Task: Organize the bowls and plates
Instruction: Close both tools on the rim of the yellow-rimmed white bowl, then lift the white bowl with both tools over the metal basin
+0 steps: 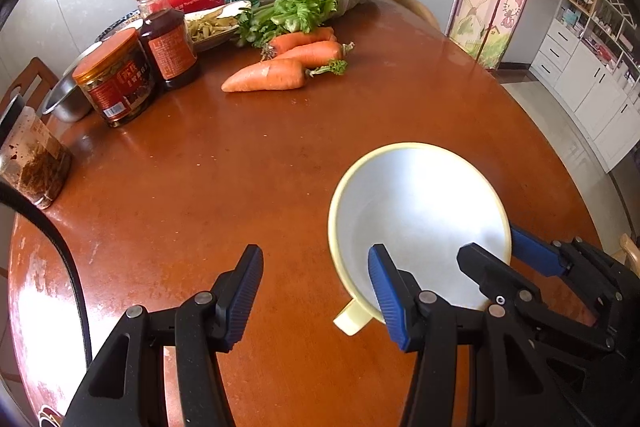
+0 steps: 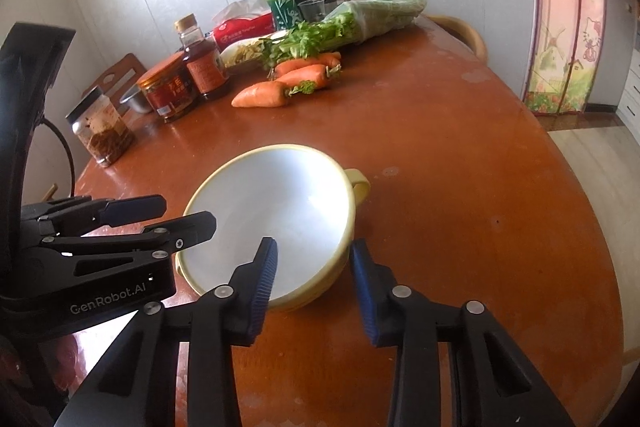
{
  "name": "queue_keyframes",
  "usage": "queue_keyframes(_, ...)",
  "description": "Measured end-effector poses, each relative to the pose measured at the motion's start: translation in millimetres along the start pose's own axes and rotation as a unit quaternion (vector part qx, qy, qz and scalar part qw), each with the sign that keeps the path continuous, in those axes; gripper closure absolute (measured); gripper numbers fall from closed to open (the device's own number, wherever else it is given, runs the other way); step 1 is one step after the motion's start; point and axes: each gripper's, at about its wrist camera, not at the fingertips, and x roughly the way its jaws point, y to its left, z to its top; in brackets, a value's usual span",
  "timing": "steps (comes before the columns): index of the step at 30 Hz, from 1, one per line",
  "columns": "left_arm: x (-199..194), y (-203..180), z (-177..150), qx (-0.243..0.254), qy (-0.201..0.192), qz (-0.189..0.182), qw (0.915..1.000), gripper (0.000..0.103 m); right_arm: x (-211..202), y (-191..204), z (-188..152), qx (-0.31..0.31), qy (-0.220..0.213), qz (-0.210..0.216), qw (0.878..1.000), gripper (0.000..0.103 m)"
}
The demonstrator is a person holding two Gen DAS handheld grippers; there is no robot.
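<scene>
While upright on the reddish table (image 1: 240, 167), well apart from the carrots (image 1: 280, 67): yellow-rimmed white bowl (image 1: 420, 195). Straddled at the rim by left gripper (image 1: 316, 253), fingers moderately apart, not pressing (side handle just below). Straddled also by right gripper (image 2: 314, 247), fingers narrow; cannot tell whether clamped.

1. Round bowl (image 1: 420, 211), white glossy inside, pale yellow rim and outer wall, two small yellow loop handles (image 2: 358, 183) on opposite sides.
2. State: upright, empty, resting on the table.
3. Pose relative to tools: near rim lies between the right gripper's (image 2: 314, 267) fingers; left gripper's (image 1: 316, 291) right finger stands over its interior, the left finger outside.
</scene>
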Motion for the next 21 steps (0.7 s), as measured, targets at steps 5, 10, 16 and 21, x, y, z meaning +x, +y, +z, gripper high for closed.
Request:
queue_keyframes(5, 7, -3, -1, 0.000, 0.018, -0.018, 0.9997, 0.049, 1, 1, 0, -0.010, -0.004, 0.000, 1.000, 0.071)
queue_keyframes(10, 13, 3, -3, -0.014, 0.031, -0.040, 0.9986, 0.053, 6, -1, -1, -0.009, 0.003, -0.003, 1.000, 0.073)
queue_keyframes(16, 18, 5, -8, -0.024, 0.052, -0.066, 0.9962, 0.075, 4, 7, -1, -0.025, -0.002, 0.000, 1.000, 0.074)
queue_keyframes(21, 13, 11, -13, -0.032, 0.056, -0.068, 0.9956, 0.076, 3, 8, -1, -0.028, -0.001, 0.006, 1.000, 0.077)
